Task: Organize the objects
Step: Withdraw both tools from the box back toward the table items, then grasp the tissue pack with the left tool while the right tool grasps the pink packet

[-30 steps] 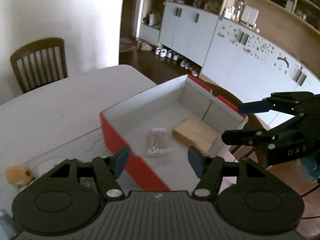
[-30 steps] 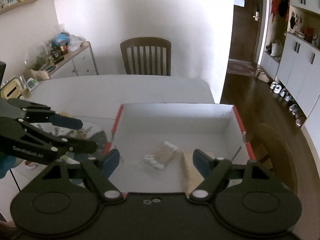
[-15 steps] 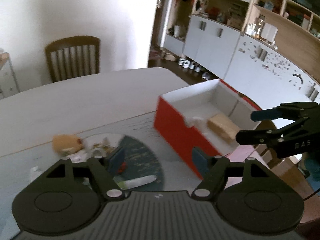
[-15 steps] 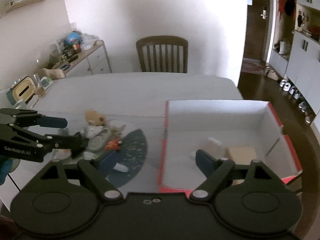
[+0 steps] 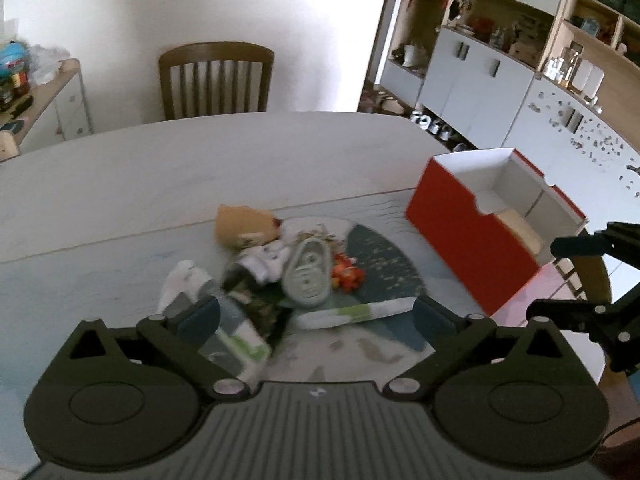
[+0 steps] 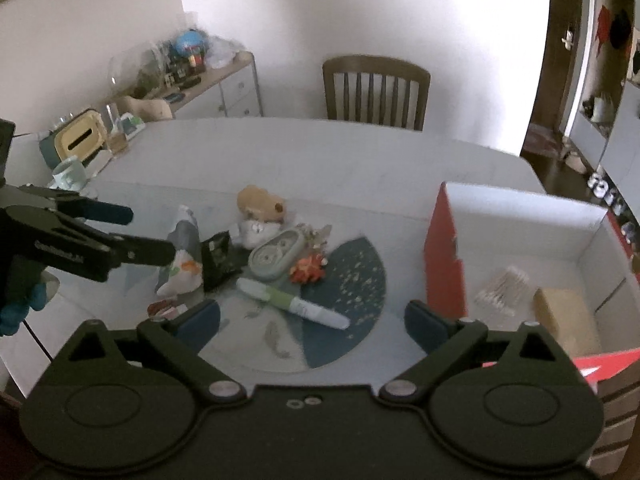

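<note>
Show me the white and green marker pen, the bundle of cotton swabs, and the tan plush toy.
white and green marker pen [image 6: 292, 305], right wrist view, on the middle of its barrel
bundle of cotton swabs [image 6: 502, 290], right wrist view, on the middle of the bundle inside the box
tan plush toy [image 6: 260, 205], right wrist view, on its rounded body

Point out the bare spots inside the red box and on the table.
Inside the red cardboard box, the white floor left of the cotton swab bundle and wooden block is bare. The pale table is free toward the wooden chair. The round mat is crowded on its left.
</note>
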Demonstrator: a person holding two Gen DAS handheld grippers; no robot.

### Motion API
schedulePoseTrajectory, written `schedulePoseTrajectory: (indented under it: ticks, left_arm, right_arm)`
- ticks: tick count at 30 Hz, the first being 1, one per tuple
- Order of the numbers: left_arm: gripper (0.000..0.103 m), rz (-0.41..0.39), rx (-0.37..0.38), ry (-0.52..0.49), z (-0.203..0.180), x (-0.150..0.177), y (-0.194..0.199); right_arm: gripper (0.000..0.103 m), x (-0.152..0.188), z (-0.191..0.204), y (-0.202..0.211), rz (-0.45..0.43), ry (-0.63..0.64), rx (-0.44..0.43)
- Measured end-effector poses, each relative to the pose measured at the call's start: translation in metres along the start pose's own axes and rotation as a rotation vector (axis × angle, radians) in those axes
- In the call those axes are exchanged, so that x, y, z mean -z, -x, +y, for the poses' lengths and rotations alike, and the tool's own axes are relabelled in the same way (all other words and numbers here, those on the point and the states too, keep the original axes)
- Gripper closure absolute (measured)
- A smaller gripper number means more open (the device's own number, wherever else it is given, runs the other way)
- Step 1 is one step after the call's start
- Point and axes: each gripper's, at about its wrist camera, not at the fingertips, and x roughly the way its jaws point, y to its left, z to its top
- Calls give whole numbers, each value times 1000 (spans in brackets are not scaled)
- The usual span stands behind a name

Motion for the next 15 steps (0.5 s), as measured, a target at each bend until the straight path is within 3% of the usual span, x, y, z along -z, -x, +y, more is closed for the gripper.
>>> schedulePoseTrajectory:
  ticks: [6, 15]
  left_arm:
    - [0, 9, -39, 22, 29, 5, -6]
    - [0, 81, -120, 50, 65, -1, -46]
  right_arm:
    - [4, 9, 15, -16, 36, -39, 28]
    - [4, 17, 46, -42, 91, -64, 34]
